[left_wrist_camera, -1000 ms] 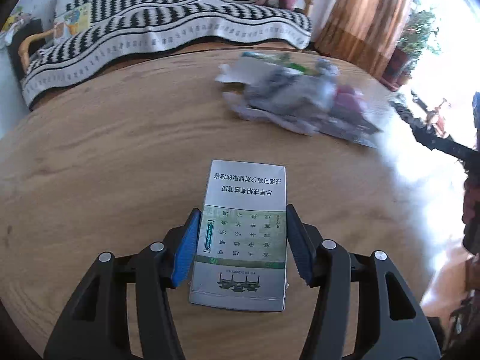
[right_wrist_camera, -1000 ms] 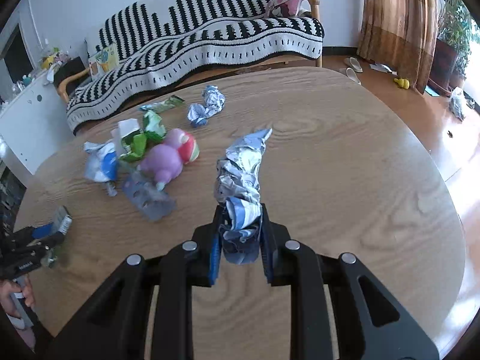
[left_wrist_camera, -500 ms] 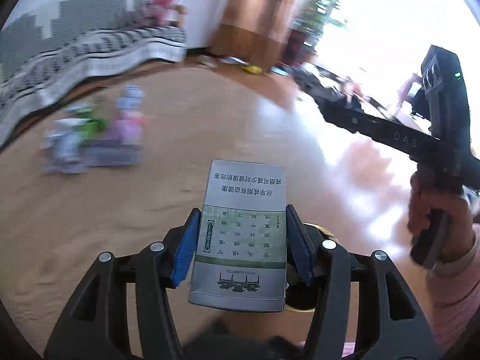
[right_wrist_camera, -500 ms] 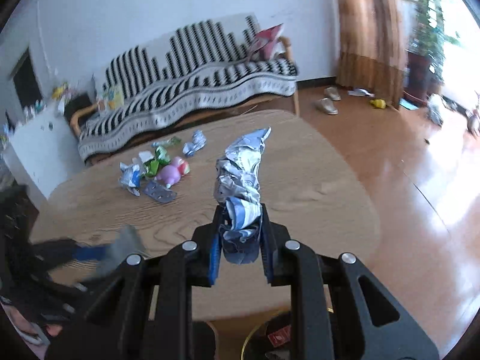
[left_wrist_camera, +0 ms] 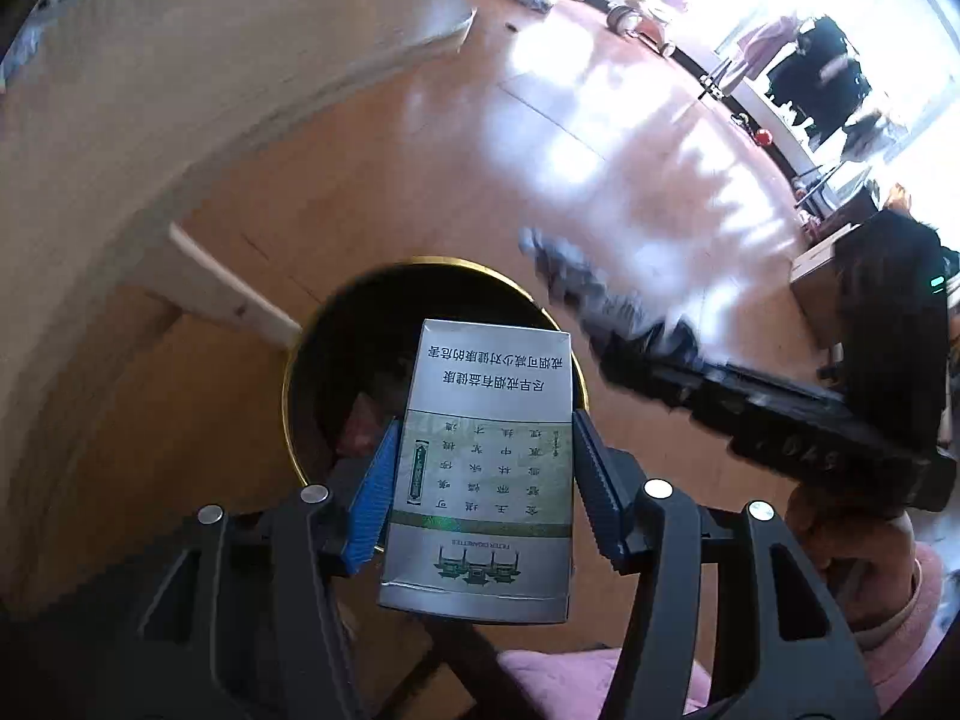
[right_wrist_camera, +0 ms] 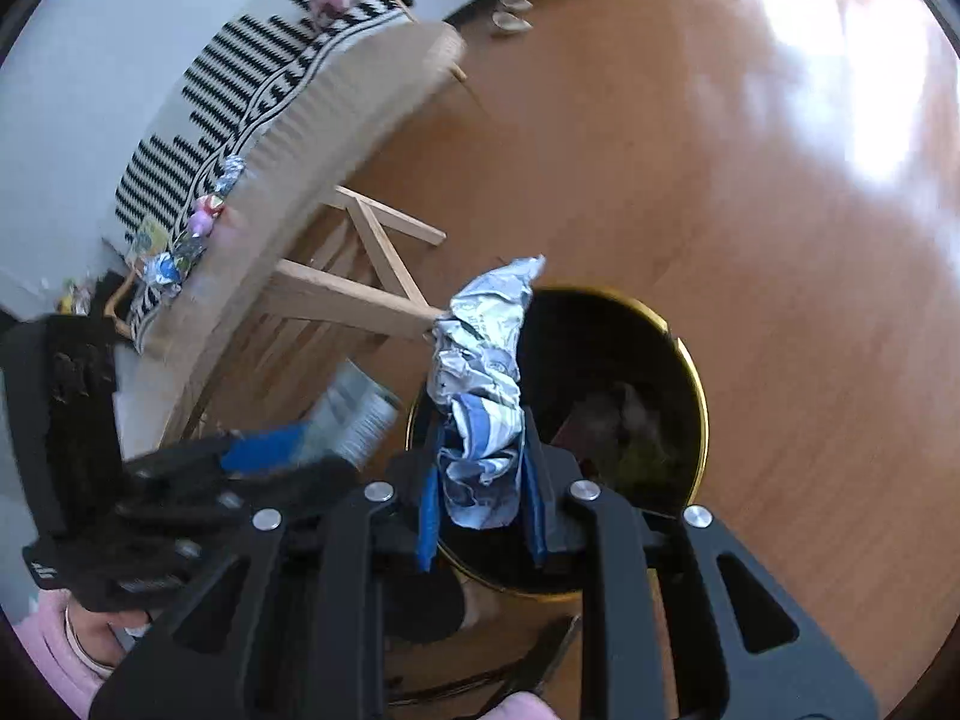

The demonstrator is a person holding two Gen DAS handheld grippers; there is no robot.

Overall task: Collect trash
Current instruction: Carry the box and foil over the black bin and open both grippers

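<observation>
Left gripper (left_wrist_camera: 480,492): blue-padded fingers (left_wrist_camera: 373,495) clamped on both long sides of a silver-green pack (left_wrist_camera: 480,468). Print on the pack reads upside down; its lower end overhangs toward the camera. The pack is held in the air over the bin (left_wrist_camera: 312,372), covering the bin's right half in the left view.

Right gripper (right_wrist_camera: 480,480): fingers (right_wrist_camera: 427,510) closed on the lower end of a crumpled foil wrapper (right_wrist_camera: 480,390). The wrapper stands up from the grip, silver at the tip, blue-white print near the pads. It is over the left rim of the bin (right_wrist_camera: 690,372).

Bin: round, black inside, gold rim, standing on the wooden floor (right_wrist_camera: 750,180). Some reddish and greenish scraps lie inside it; too dark to identify. Its near rim is hidden by gripper bodies in both views.

Left of the bin: light wooden bench (right_wrist_camera: 372,78), seen edge-on, with its legs beside the bin. More trash (right_wrist_camera: 180,252) sits on the bench top, small and blurred: foil balls and a pink piece can be made out, the rest cannot.

Behind the bench: a black-and-white striped sofa (right_wrist_camera: 240,108), partly cut off.

Each gripper appears motion-blurred in the other's view. Pink sleeve at frame bottoms.
</observation>
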